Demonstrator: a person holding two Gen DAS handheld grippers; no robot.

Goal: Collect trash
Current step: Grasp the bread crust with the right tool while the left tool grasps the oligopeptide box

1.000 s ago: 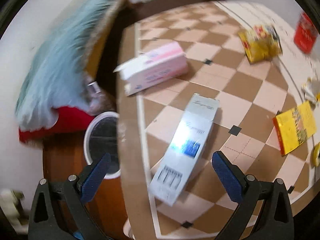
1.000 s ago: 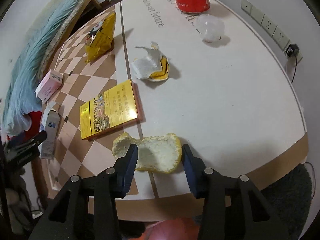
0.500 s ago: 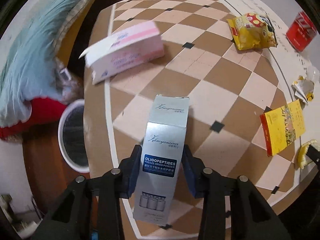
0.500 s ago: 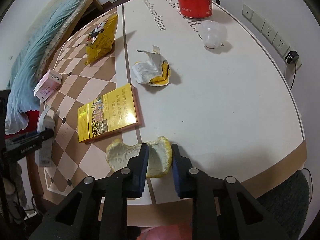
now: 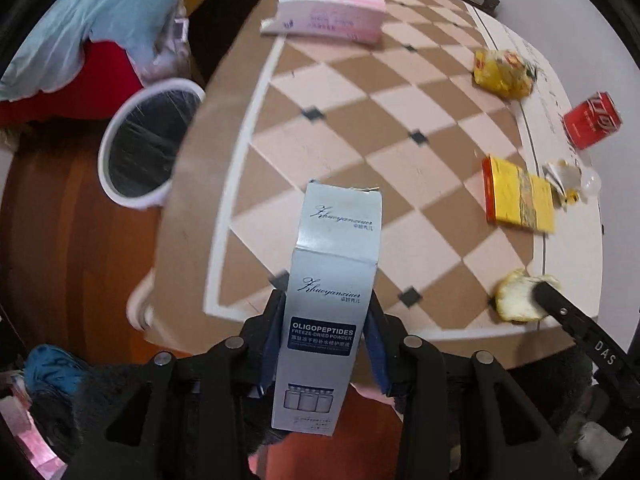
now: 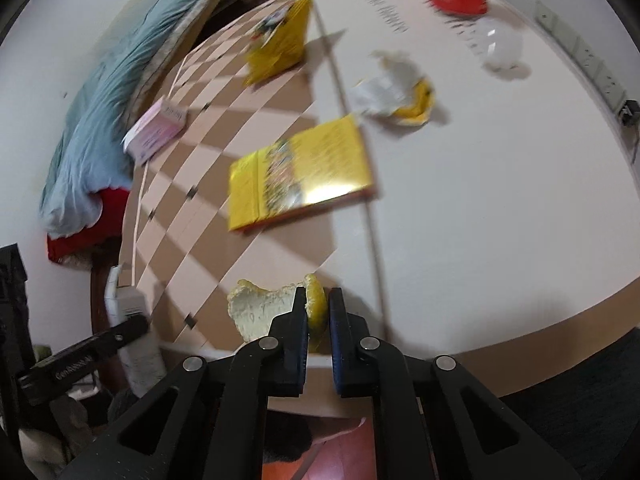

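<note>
Checkered bench (image 5: 340,120) carried scattered litter. Left gripper (image 5: 325,344) jaws clamped the grey carton (image 5: 336,280). Right gripper (image 6: 318,312) jaws pinched the orange peel (image 6: 264,308).

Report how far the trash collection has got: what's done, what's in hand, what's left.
Done: nothing can be seen inside the bin beside the table.

In hand: the left gripper is shut on the white box; the right gripper pinches the orange peel.

Left on the table: pink box, yellow snack bag, red can, yellow packet, crumpled wrapper, clear plastic piece.
</note>
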